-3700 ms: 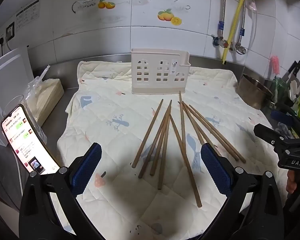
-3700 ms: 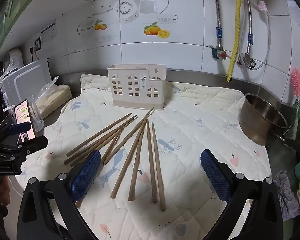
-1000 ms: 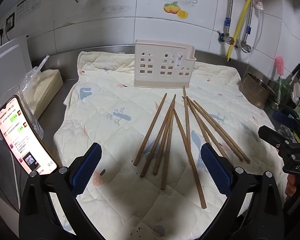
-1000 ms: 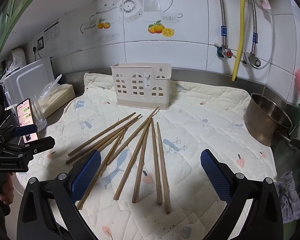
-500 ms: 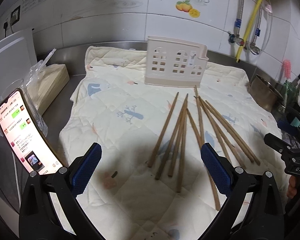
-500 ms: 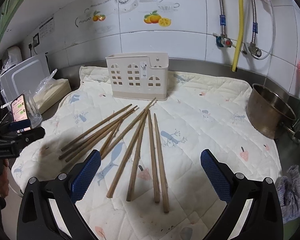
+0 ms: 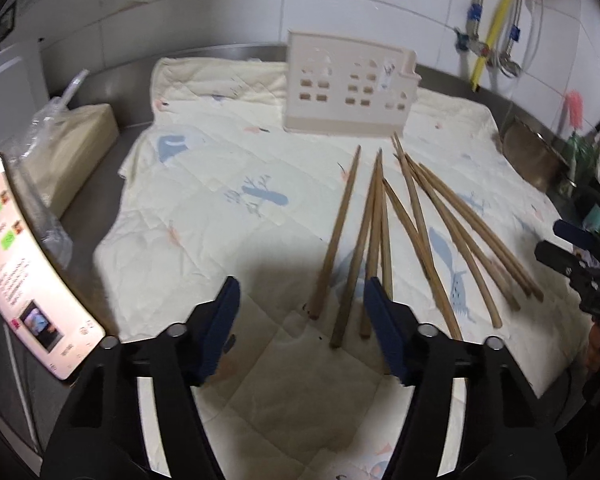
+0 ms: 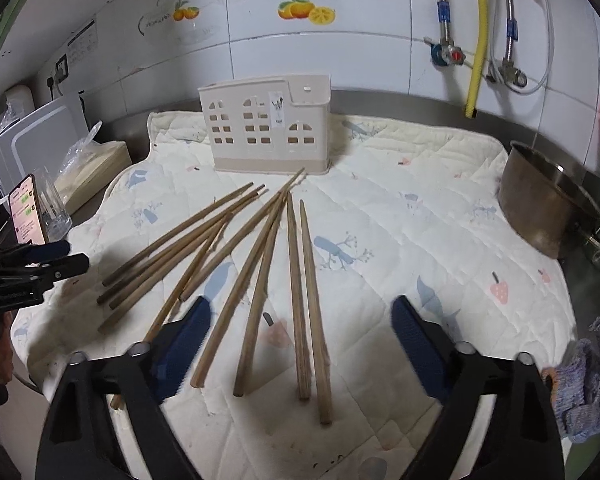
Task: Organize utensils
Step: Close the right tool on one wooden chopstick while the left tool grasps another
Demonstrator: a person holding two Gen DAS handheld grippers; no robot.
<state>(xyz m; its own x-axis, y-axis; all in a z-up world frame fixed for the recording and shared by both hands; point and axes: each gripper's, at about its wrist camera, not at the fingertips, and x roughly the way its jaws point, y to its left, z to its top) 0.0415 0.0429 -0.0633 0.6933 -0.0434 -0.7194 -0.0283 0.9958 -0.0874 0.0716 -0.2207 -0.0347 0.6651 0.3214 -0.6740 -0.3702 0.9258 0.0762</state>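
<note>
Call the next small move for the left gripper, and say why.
Probably ease the left gripper down and close on the nearest chopstick ends. Its jaws have just been closing, yet nothing is pinched; the chopsticks lie loose on the quilted mat, and the utensil holder looks empty.

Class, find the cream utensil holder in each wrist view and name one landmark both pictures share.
Left wrist: utensil holder upper centre, behind the chopsticks.
Right wrist: utensil holder upper centre-left, at the cloth's far edge.
Shared landmark: yellow hose on the tiled wall.
</note>
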